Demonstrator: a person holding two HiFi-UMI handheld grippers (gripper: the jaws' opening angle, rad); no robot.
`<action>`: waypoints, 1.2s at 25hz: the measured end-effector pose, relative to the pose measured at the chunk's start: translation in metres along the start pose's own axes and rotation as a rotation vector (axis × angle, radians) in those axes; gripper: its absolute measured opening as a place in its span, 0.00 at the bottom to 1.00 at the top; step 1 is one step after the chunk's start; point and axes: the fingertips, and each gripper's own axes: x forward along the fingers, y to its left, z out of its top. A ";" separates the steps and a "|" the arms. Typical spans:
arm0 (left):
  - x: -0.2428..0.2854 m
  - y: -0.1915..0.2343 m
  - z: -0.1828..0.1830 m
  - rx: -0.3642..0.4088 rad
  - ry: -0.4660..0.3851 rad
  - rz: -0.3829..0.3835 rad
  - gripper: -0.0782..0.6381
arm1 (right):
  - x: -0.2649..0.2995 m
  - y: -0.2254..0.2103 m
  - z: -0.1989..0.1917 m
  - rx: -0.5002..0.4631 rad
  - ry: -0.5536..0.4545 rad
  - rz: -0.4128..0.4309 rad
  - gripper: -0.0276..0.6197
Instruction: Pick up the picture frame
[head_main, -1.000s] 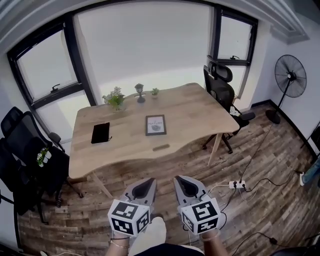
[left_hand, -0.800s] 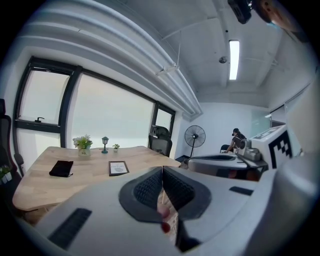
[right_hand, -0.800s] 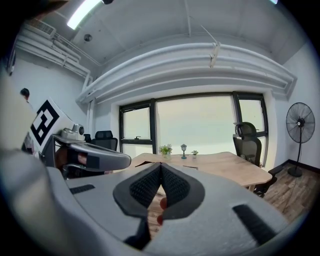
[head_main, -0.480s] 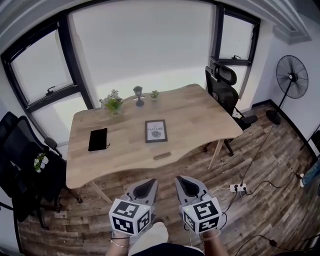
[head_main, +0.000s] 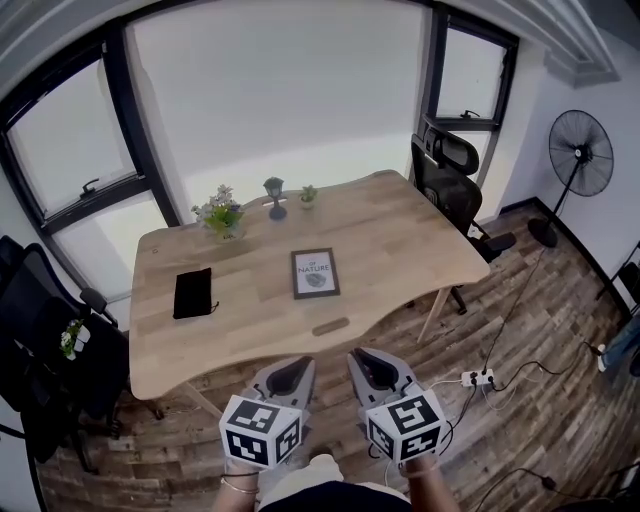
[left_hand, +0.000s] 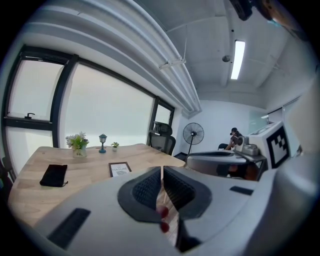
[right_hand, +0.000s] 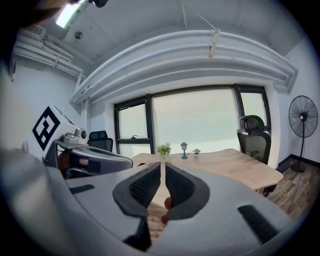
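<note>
A dark-framed picture frame (head_main: 315, 273) with a white print lies flat near the middle of the wooden table (head_main: 400, 240); it also shows in the left gripper view as the picture frame (left_hand: 120, 169). My left gripper (head_main: 285, 374) and right gripper (head_main: 367, 366) hang side by side over the floor, short of the table's near edge and well clear of the frame. Both are shut with nothing between their jaws. In the gripper views the left gripper (left_hand: 162, 172) and right gripper (right_hand: 163, 169) show their dark pads closed together.
A black pouch (head_main: 192, 292) lies on the table's left part. A potted plant (head_main: 222, 214), a small lamp (head_main: 276, 198) and a tiny plant (head_main: 308, 195) stand along the far edge. Office chairs (head_main: 447, 180) stand right and left. A standing fan (head_main: 580, 160) and floor cables (head_main: 505, 375) are at the right.
Both grippers have moved toward the table together, so the table and frame appear nearer and larger. Their jaws stay shut.
</note>
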 end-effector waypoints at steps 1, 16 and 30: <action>0.002 0.005 0.001 -0.005 0.000 -0.008 0.12 | 0.005 -0.001 0.000 -0.001 0.004 -0.007 0.05; 0.030 0.044 0.002 -0.037 0.025 -0.101 0.30 | 0.051 -0.008 -0.014 0.025 0.087 -0.025 0.25; 0.058 0.066 -0.002 -0.057 0.077 -0.096 0.36 | 0.082 -0.030 -0.020 0.028 0.134 -0.018 0.33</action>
